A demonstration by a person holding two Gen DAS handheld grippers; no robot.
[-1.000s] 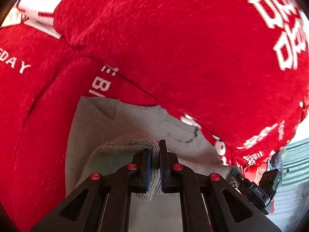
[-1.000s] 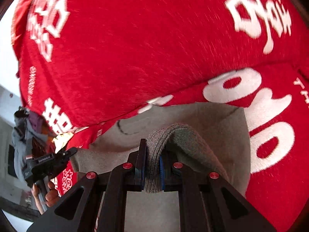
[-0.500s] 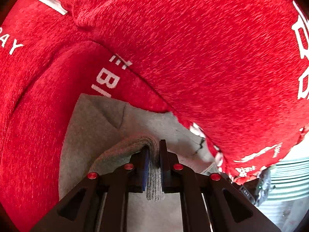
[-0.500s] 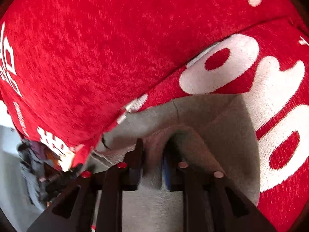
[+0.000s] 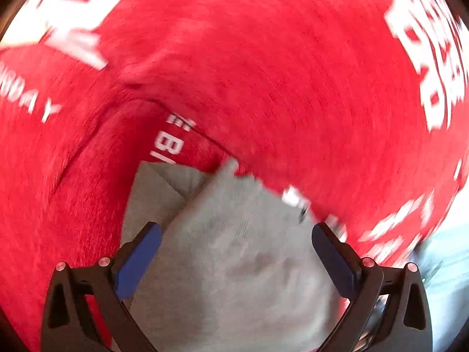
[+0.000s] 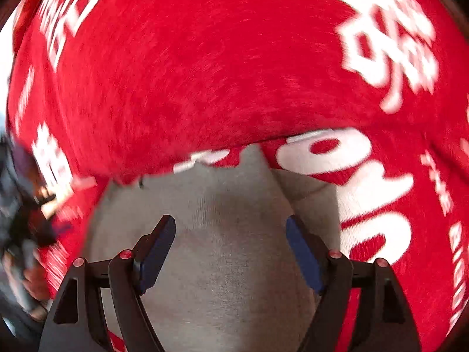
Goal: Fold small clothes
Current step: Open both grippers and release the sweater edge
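Note:
A small grey knit garment (image 5: 234, 249) lies folded on a red blanket (image 5: 263, 73) with white lettering. In the left wrist view my left gripper (image 5: 234, 231) is open, its blue-padded fingers spread wide on either side of the grey cloth, holding nothing. In the right wrist view the same grey garment (image 6: 231, 234) lies flat between the fingers of my right gripper (image 6: 230, 226), which is open too and empty. A folded corner of the garment points away from both grippers.
The red blanket (image 6: 205, 73) bulges up in a thick fold just beyond the garment. The other gripper and a hand (image 6: 26, 264) show at the left edge of the right wrist view. A pale surface (image 5: 448, 264) lies at the right.
Both grippers were shut on a pinched edge of the grey garment; both have opened and let it go. The garment now lies flat.

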